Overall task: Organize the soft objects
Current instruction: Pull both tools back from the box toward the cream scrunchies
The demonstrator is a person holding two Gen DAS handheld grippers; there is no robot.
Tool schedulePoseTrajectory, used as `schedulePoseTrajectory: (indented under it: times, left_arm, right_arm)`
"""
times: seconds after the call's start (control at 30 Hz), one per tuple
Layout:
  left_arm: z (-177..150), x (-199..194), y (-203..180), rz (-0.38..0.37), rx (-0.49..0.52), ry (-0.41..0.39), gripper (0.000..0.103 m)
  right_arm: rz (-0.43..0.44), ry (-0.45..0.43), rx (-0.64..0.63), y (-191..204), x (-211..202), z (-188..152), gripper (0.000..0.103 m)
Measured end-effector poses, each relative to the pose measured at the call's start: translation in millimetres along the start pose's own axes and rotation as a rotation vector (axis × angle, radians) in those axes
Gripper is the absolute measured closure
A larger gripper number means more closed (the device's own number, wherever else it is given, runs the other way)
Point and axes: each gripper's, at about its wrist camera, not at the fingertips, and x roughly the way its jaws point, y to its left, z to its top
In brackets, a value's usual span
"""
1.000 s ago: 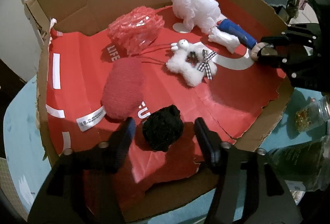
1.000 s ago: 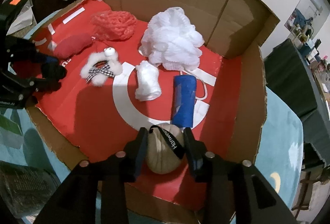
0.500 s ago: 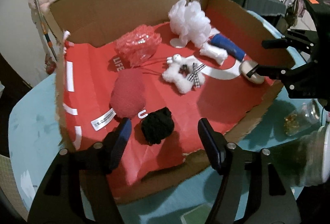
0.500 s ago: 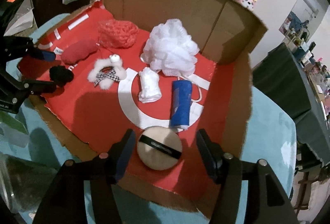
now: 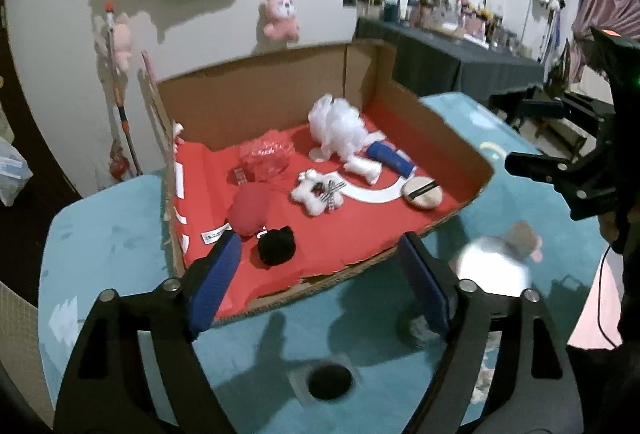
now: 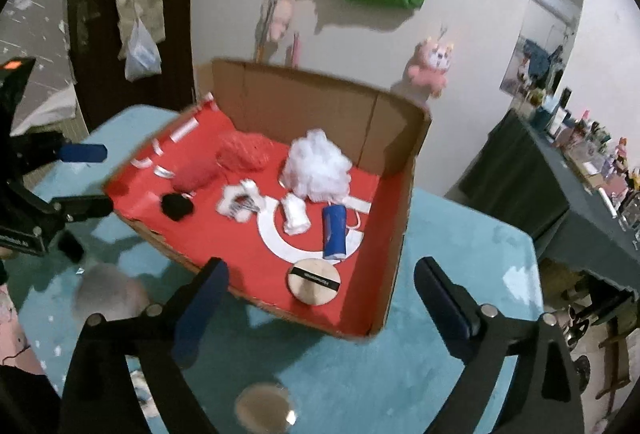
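Left wrist view: left gripper tilts down over the cardboard box, jaws just opened, empty; right gripper likewise.

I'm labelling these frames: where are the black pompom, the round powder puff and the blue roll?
black pompom (image 5: 276,246), left wrist view, middle of the fuzzy ball
round powder puff (image 6: 314,284), right wrist view, on its black band
blue roll (image 6: 334,232), right wrist view, middle of its side
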Motion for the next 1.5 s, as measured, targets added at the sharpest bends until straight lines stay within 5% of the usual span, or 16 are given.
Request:
schedulePoseTrajectory:
  times: [0.37,0.77,1.07,1.5]
  left_arm:
    - [-37.0,-75.3,-42.8,0.032,-0.01,-0.197,0.011]
    - [-105.7,-102.8,-83.6,0.049,-0.087,-0.304,0.006]
    - [-148.1,-76.2,-102.0,0.08,-0.121,-0.259,0.006]
    - [-166.6,-27.0,-106.4,0.043,-0.152,-0.119,0.006]
  right_arm:
    - [-0.043,-0.198,-0.026,41.5,-94.5,-36.9,0.0]
    - [-0.126,-0.315,0.077,68.4,-128.5,-118.0,0.0]
    - [-0.134,-0.288,0.179,73.5,-99.5,-166.5,0.0]
    - [-0.063,-0.167,0.245,62.4,-50.0,-187.8,0.0]
